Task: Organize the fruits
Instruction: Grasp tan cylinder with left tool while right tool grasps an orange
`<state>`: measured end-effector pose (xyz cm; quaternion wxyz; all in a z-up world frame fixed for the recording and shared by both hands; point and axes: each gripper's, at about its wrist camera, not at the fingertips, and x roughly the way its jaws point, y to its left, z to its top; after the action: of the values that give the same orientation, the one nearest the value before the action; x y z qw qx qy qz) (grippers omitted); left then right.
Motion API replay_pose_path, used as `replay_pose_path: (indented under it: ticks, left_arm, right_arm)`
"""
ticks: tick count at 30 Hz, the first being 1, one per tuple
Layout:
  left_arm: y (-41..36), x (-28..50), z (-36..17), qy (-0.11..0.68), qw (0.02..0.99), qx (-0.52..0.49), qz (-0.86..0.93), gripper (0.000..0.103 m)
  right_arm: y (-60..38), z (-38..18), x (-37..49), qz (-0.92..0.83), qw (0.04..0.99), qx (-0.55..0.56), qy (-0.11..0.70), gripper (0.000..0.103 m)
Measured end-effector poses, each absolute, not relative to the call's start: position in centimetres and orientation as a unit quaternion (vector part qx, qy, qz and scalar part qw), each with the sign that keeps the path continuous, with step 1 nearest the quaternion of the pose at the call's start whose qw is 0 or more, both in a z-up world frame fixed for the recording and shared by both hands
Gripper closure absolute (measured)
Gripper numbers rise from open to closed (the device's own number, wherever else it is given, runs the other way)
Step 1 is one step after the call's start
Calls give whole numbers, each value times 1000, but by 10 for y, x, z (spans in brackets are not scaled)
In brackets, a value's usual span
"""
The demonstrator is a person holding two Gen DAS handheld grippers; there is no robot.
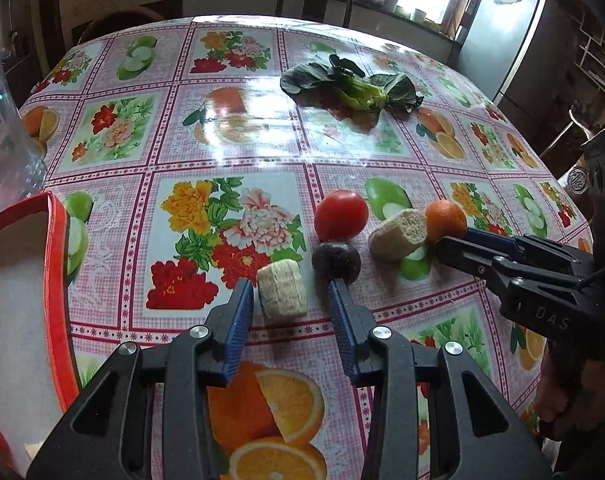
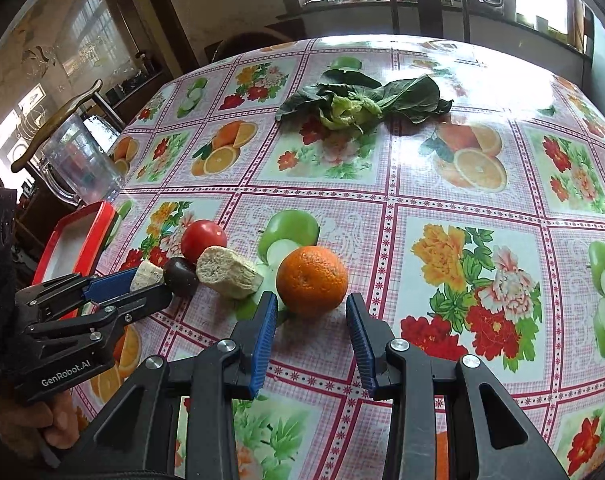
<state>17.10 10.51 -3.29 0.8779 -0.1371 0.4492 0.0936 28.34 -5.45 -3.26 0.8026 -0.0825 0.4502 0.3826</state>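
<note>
Near the table's front lies a row of items: a pale ribbed block (image 1: pixel 282 289) (image 2: pixel 145 276), a dark plum (image 1: pixel 336 261) (image 2: pixel 180 277), a red tomato (image 1: pixel 341 216) (image 2: pixel 203 240), a bread chunk (image 1: pixel 398 234) (image 2: pixel 228 273) and an orange (image 1: pixel 445 220) (image 2: pixel 312 280). My left gripper (image 1: pixel 291 292) (image 2: pixel 152 285) is open, its fingertips either side of the pale block, the plum just off the right tip. My right gripper (image 2: pixel 311 306) (image 1: pixel 453 241) is open, with the orange just ahead between its fingertips. Neither pair of pads presses on anything.
A red-rimmed tray (image 1: pixel 56 280) (image 2: pixel 84 236) sits at the table's left edge, a clear plastic jug (image 1: pixel 6 152) (image 2: pixel 78 160) behind it. A leafy green vegetable (image 1: pixel 350 84) (image 2: pixel 362 104) lies farther back. A person's hand (image 2: pixel 26 424) holds the left gripper. Chairs stand beyond the table.
</note>
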Motion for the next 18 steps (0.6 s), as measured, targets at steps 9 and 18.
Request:
replay_pose_path:
  ticks: [9,18]
  left_arm:
    - [102,176,-34,442,885,-125,74,79]
    - [87,147,-33,440,885,-141,61,82]
  right_arm:
    - [-55,-32,279,378,813,-92,433,70]
    - [-79,-23,250,396,804,-76,437,70]
